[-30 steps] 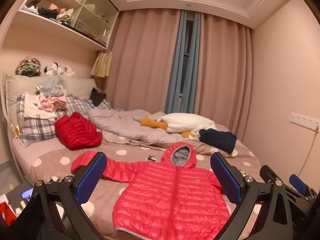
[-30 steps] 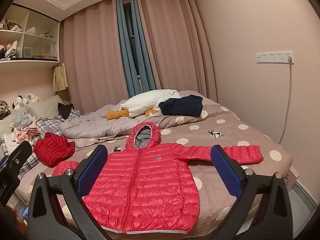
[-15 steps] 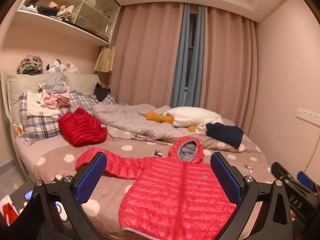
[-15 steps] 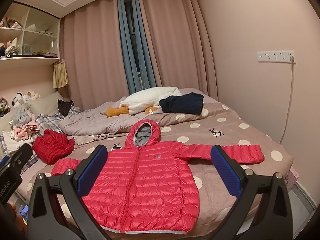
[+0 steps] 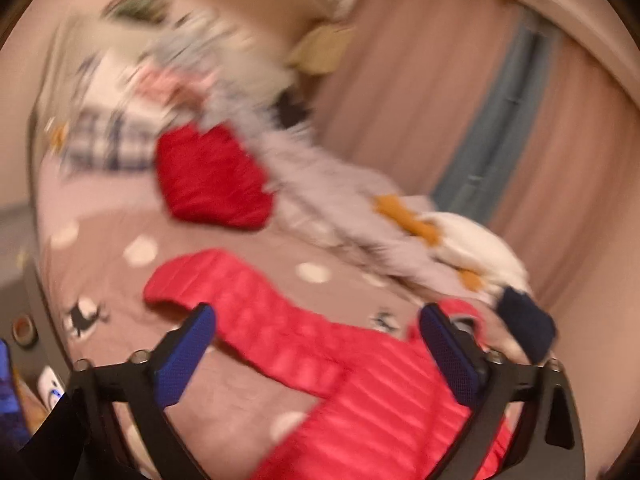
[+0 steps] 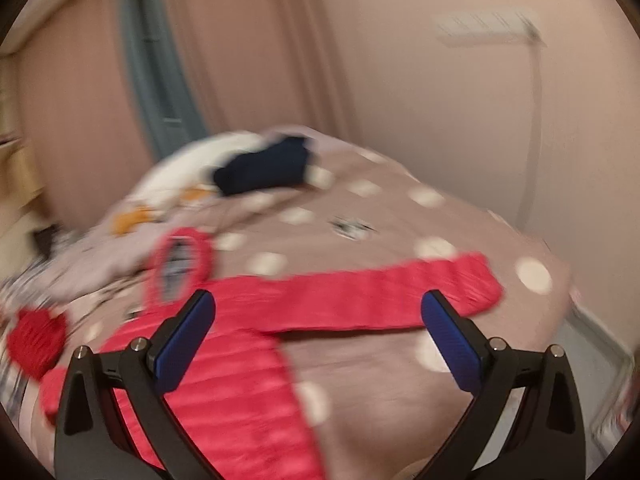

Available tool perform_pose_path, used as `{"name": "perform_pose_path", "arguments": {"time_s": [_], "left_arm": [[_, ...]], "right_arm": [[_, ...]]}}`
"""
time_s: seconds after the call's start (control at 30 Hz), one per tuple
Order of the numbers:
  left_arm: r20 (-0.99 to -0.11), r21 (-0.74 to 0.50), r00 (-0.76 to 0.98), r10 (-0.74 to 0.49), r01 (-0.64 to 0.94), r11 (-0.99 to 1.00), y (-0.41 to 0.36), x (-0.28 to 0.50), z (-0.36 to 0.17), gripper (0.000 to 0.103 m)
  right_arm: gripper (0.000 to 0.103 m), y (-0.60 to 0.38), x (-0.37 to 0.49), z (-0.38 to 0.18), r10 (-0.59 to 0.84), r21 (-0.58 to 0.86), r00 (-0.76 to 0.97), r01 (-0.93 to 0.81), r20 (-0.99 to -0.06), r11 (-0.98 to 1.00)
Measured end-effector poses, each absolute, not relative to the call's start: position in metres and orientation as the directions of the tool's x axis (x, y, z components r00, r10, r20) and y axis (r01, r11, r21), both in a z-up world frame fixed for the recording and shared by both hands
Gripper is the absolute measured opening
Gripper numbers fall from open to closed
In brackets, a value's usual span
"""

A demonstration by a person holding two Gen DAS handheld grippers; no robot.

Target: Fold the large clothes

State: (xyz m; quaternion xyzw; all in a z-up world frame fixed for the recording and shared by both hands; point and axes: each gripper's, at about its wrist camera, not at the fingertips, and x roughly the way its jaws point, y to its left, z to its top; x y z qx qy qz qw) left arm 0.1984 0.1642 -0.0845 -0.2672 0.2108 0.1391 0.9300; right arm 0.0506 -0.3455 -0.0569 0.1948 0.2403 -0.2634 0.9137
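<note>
The bed (image 6: 400, 248) with its polka-dot cover carried a pink-red hooded puffer jacket (image 5: 360, 392) spread flat, sleeves out to both sides. A folded red jacket (image 5: 212, 176) lay farther up, near the pillows. The left tongs (image 5: 316, 344), spread wide with jaws just narrowing slightly, hovered over one sleeve, gripping nothing. The right tongs (image 6: 318, 328) stood released above the other sleeve.
</note>
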Motion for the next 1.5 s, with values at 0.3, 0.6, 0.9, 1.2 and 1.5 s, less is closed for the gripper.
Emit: {"name": "perform_pose_path", "arguments": {"time_s": [0.3,0.6,0.9,1.2,1.5], "left_arm": [[-0.694,-0.517,0.701,0.164,-0.644,0.563,0.269,0.273,-0.212,0.063],[-0.628,-0.712,0.778,-0.015,-0.567,0.414,0.305,0.308,-0.26,0.091],[-0.579,-0.744,0.81,-0.094,-0.478,0.467,0.309,0.315,-0.267,0.051],[-0.579,-0.766,0.808,-0.105,-0.495,0.41,0.311,0.295,-0.278,0.0],[-0.488,-0.858,0.809,-0.329,-0.374,0.353,0.296,0.284,-0.278,0.043]], "right_arm": [[0.102,-0.49,0.05,-0.174,-0.41,0.449,0.585,0.807,-0.7,0.384],[0.103,-0.466,0.093,-0.214,-0.324,0.662,0.717,0.696,-0.617,0.278],[0.051,-0.473,0.148,-0.23,-0.368,0.574,0.675,0.738,-0.639,0.354],[0.013,-0.477,0.139,-0.223,-0.318,0.586,0.699,0.713,-0.64,0.387],[0.017,-0.458,0.133,-0.202,-0.327,0.528,0.703,0.699,-0.632,0.483]]}}
